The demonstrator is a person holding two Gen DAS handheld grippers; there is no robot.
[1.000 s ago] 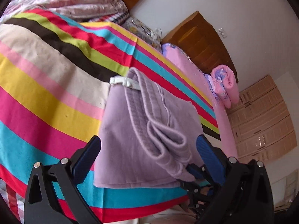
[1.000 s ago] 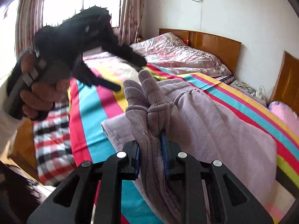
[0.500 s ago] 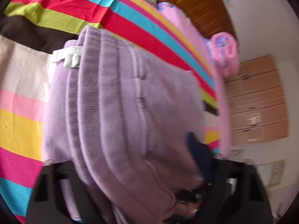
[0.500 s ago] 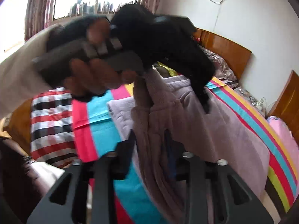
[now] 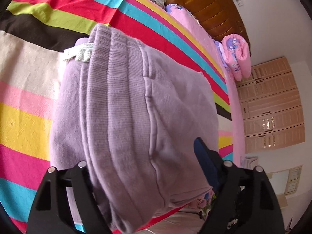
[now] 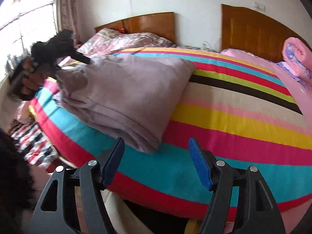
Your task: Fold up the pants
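Note:
The lilac pants [image 5: 124, 120] lie folded in a thick stack on the striped bedspread [image 5: 29, 101], a white drawstring [image 5: 78, 54] poking out at the far left. My left gripper [image 5: 144, 171] has its jaws wide apart astride the near edge of the stack; its left finger is partly under the cloth. In the right wrist view the pants [image 6: 124, 89] lie on the bedspread [image 6: 234, 120], the left gripper [image 6: 58, 46] at their far end. My right gripper [image 6: 156, 159] is open and empty, just short of the near corner.
A pink rolled quilt [image 6: 296, 58] lies on a pink sheet at the right. Wooden headboards [image 6: 152, 25] stand against the wall. A crumpled floral quilt [image 6: 124, 39] lies at the head. A checked cloth [image 6: 31, 144] lies on the floor left of the bed. Wooden wardrobe [image 5: 271, 105] beyond.
My right gripper has let go of the pant legs and pulled back, jaws now open. The raised part has dropped onto the stack. My left gripper has moved in over the folded pants.

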